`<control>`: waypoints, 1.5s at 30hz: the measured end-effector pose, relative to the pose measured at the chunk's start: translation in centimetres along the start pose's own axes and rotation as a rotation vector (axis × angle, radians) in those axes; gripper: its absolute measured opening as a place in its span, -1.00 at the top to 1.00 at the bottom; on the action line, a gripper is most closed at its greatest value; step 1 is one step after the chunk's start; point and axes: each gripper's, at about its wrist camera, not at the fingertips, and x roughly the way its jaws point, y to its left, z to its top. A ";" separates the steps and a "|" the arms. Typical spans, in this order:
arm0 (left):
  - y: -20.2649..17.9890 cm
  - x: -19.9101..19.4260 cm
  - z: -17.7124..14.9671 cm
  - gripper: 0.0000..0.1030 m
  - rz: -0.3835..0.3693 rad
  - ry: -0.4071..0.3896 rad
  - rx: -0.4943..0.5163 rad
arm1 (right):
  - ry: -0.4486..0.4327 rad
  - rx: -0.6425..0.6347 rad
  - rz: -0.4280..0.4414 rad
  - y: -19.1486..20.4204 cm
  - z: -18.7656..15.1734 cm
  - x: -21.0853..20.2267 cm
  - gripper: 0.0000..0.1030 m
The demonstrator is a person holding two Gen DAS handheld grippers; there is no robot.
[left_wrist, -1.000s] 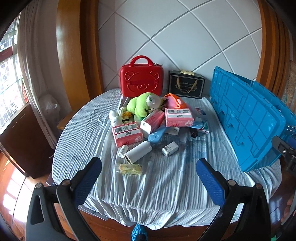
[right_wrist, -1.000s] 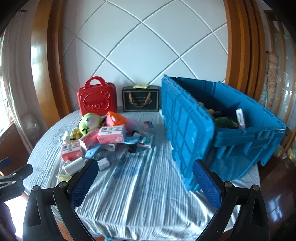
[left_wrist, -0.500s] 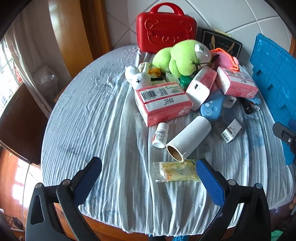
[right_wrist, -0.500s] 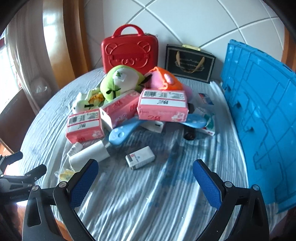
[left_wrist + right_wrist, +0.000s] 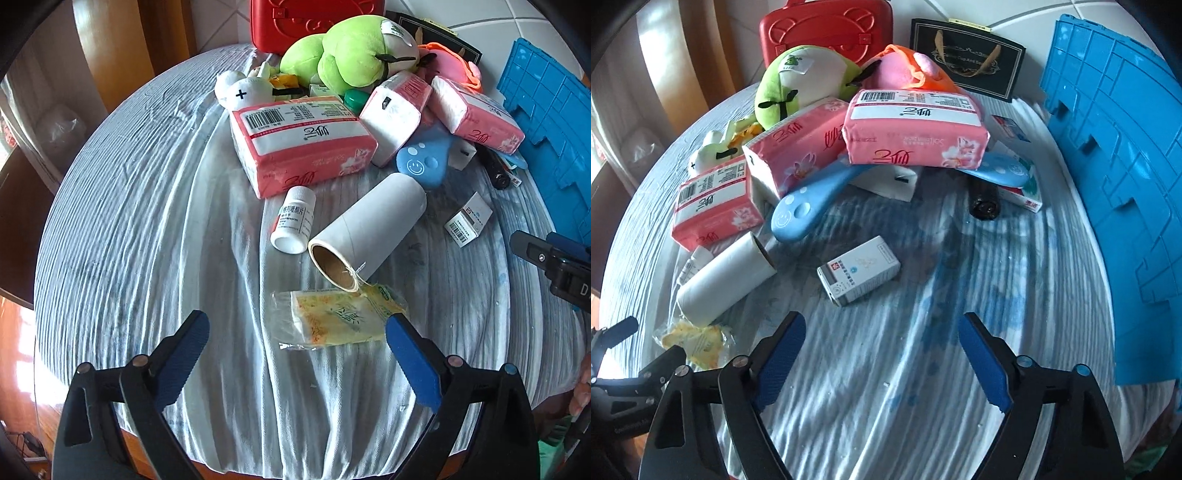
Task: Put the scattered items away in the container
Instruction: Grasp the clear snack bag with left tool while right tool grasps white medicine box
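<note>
Left gripper (image 5: 295, 347): jaws wide apart, nothing clamped; tilted down over the near edge of the cloth (image 5: 147, 221); right pad (image 5: 412, 360) just touching the corner of the yellow packet (image 5: 332, 319), left pad clear of it.
Right gripper (image 5: 881, 354): jaws closing, nothing between them; bare striped cloth below; small box (image 5: 858, 275) lies just beyond the tips, not touched.
Yellow packet: flat on the cloth, clear wrapper, mostly between the left gripper's fingers.
Roll (image 5: 367, 230): white, cardboard core, on its side; open end touching the packet's far edge.
Bottle (image 5: 293, 221): white, on its side, just beside the roll.
Tissue packs: three pink ones; nearest (image 5: 303, 140) beside the bottle, second (image 5: 798, 142) leaning, third (image 5: 916, 129) propped on top of the pile.
Blue brush (image 5: 812, 199): smiley face on it, partly under the packs.
Plush toys: green one (image 5: 351, 51) and pink one (image 5: 905, 70) at the back of the pile.
Bin (image 5: 1119, 184): blue plastic, on the right of the table, only its ribbed wall visible; well apart from the packet, near the pile's right side.
Background: red case (image 5: 827, 26) and black gift bag (image 5: 967, 62) against the wall.
</note>
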 end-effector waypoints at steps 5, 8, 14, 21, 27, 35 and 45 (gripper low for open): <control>-0.9 2.0 -1.0 -0.91 0.045 0.018 -0.098 | -0.011 -0.099 0.060 0.1 0.5 1.1 -0.46; -1.4 3.1 -1.3 -0.69 0.041 0.011 -0.170 | -0.017 -0.138 0.092 -0.5 1.0 2.1 -0.49; -2.9 3.4 -1.8 -0.63 0.108 -0.042 -0.238 | -0.030 -0.227 0.139 -0.7 1.6 4.8 -0.69; -3.3 3.8 -2.4 -0.84 0.156 -0.073 -0.266 | -0.056 -0.277 0.165 -0.6 1.7 7.7 -0.85; -3.9 3.5 -2.7 -0.46 0.159 -0.120 -0.257 | -0.069 -0.297 0.168 -0.1 1.0 9.0 -0.45; -4.4 2.4 -3.5 0.37 0.140 -0.157 -0.258 | -0.121 -0.286 0.187 0.4 -0.3 7.2 -0.26; -4.8 -3.9 -3.8 0.46 0.193 -0.237 -0.199 | -0.161 -0.280 0.204 1.0 -1.1 1.8 -0.26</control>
